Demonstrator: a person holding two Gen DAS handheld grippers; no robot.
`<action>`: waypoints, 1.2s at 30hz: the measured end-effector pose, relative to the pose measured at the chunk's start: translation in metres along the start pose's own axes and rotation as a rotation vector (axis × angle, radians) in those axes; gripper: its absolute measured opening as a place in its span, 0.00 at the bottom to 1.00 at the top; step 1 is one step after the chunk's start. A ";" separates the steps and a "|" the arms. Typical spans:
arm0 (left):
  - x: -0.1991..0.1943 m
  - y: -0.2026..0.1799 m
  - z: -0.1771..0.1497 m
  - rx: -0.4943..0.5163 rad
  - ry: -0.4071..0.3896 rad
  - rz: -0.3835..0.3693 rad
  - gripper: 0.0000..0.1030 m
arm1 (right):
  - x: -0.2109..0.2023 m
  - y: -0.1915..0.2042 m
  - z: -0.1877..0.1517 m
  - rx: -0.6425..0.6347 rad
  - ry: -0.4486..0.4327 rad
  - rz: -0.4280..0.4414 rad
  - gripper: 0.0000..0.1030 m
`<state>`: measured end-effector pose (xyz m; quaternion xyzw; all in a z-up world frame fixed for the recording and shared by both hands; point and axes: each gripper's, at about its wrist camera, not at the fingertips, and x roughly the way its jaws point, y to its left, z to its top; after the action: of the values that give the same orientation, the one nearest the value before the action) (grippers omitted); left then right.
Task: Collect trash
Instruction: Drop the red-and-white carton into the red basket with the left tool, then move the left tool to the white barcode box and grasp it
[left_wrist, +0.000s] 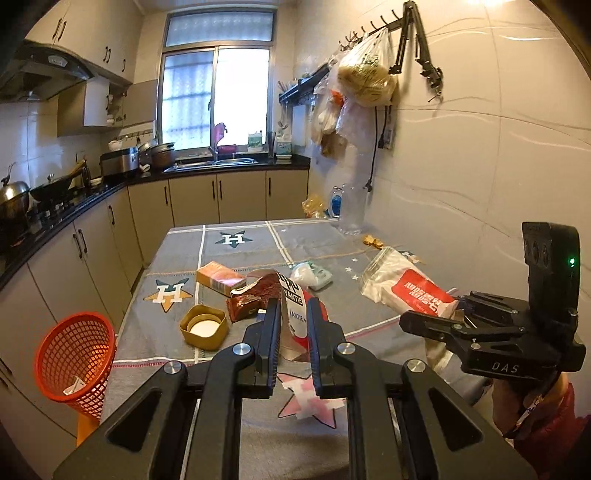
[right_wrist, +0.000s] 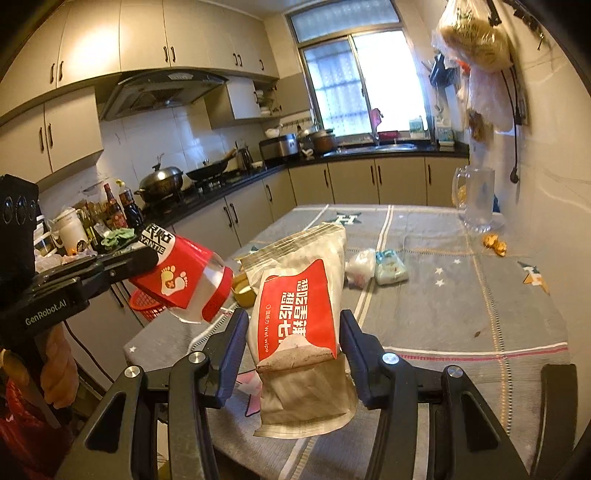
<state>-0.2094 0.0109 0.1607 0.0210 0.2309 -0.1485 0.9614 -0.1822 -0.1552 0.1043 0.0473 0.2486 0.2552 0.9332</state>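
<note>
Currently the left gripper (left_wrist: 293, 314) is clamped on a red-and-white wrapper (left_wrist: 295, 306) printed "YANTIE", with the film pinched upright between its two black fingers and held above the table (left_wrist: 258, 417). The right gripper (right_wrist: 293, 332) is likewise closed on a wet-wipe packet (right_wrist: 295, 317), a beige pouch with a red label, which stands raised between the blue-padded fingers and clear of the cloth. From the right wrist view, the left gripper and its wrapper (right_wrist: 181, 277) sit to the left, near the table edge. On the grey star-patterned tablecloth beyond the left gripper lie a torn dark-red package (left_wrist: 251, 295), an orange carton (left_wrist: 218, 278) just behind it, a yellow square lid (left_wrist: 203, 326) to the left, and a small white-and-green packet (left_wrist: 312, 275) farther back. A glass mug (right_wrist: 476, 199) stands at the far end near the wall, with small golden wrappers (right_wrist: 495, 243) close by. An orange mesh basket (left_wrist: 75, 358) stands off the left side of the table, below its edge, with a scrap of white paper inside.
</note>
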 end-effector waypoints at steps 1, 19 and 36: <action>-0.002 -0.002 0.001 0.005 -0.004 0.003 0.13 | -0.005 0.001 0.000 -0.001 -0.008 -0.001 0.52; -0.011 -0.003 -0.012 -0.011 0.027 -0.009 0.13 | -0.021 0.018 0.003 -0.012 -0.028 -0.001 0.52; 0.046 0.016 -0.084 -0.015 0.233 -0.118 0.15 | -0.001 -0.014 -0.004 0.059 0.033 -0.023 0.52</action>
<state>-0.2018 0.0224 0.0647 0.0171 0.3431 -0.1994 0.9177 -0.1783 -0.1678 0.0980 0.0678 0.2721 0.2378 0.9300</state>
